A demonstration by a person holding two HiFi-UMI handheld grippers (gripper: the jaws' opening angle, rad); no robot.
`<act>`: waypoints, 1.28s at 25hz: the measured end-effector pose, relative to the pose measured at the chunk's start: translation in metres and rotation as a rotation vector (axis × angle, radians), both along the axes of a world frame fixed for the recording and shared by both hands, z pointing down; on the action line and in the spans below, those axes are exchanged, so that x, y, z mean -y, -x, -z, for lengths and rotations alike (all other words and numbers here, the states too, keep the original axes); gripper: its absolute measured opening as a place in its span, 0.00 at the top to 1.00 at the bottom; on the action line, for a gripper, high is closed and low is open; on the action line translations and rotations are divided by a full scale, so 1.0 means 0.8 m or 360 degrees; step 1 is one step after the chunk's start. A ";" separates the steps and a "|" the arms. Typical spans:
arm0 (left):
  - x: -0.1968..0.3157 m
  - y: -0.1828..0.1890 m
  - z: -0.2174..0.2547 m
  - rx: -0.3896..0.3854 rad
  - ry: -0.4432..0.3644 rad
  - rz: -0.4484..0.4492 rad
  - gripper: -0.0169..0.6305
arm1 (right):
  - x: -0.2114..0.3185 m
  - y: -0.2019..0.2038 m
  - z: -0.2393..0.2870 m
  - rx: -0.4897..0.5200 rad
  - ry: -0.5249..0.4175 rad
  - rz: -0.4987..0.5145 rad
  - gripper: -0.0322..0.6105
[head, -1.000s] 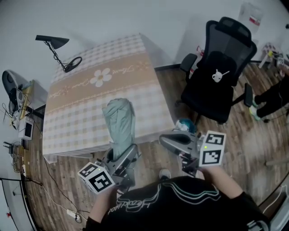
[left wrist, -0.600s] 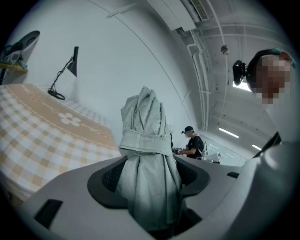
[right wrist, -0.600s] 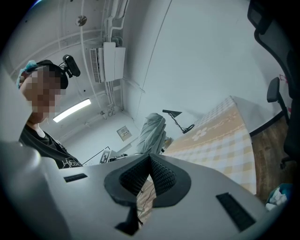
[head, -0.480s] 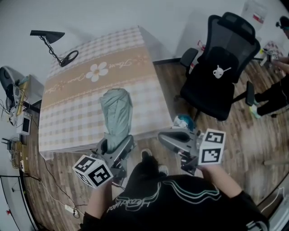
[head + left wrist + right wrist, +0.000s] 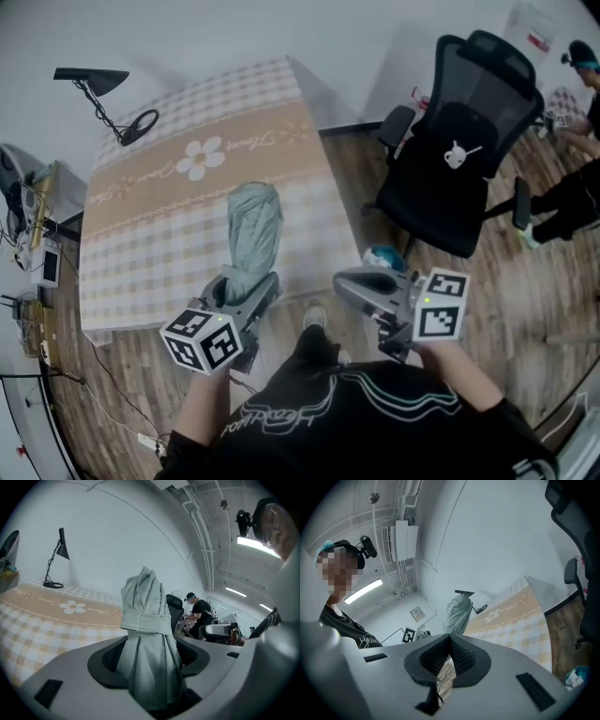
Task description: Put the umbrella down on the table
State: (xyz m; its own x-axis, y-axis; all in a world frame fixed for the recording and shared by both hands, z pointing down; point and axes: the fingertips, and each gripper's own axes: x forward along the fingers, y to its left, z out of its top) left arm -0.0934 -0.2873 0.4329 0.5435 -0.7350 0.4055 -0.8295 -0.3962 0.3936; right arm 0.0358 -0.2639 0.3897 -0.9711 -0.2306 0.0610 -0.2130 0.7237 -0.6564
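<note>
A folded pale green umbrella (image 5: 253, 230), strapped round its middle, sticks out from my left gripper (image 5: 246, 291) over the near edge of the checked table (image 5: 178, 202). The jaws are shut on its lower end. In the left gripper view the umbrella (image 5: 147, 634) fills the gap between the pads of the left gripper (image 5: 150, 667) and rises above the table (image 5: 47, 616). My right gripper (image 5: 361, 284) hovers off the table's near right corner, shut and holding nothing. From the right gripper (image 5: 450, 651) I see the umbrella (image 5: 457, 613) beyond its pads.
A black desk lamp (image 5: 103, 84) stands at the table's far left corner. A black office chair (image 5: 459, 159) is to the right on the wood floor. A teal object (image 5: 382, 256) lies beyond the right gripper. Clutter and cables (image 5: 33, 244) line the left side.
My left gripper has moved forward toward the table with the umbrella, which now reaches further over the tabletop. The person's foot has stepped forward. The right gripper has shifted only slightly.
</note>
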 end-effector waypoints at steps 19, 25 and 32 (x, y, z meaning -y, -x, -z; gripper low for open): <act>0.123 0.052 -0.114 0.0277 0.0315 -0.0065 0.56 | 0.126 0.048 -0.041 -0.0099 0.0195 -0.0055 0.93; 0.139 0.061 -0.165 0.0379 0.0436 -0.0073 0.56 | 0.147 0.050 -0.059 -0.0110 0.0252 -0.0070 0.93; 0.146 0.071 -0.212 0.0451 0.0536 -0.0083 0.56 | 0.165 0.051 -0.079 -0.0108 0.0301 -0.0102 0.93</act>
State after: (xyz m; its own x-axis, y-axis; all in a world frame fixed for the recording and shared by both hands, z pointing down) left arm -0.1500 -0.4040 0.6022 0.4090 -0.5110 0.7560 -0.9056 -0.3290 0.2676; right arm -0.0052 -0.3963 0.4529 -0.9470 -0.2701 0.1738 -0.3031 0.5724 -0.7619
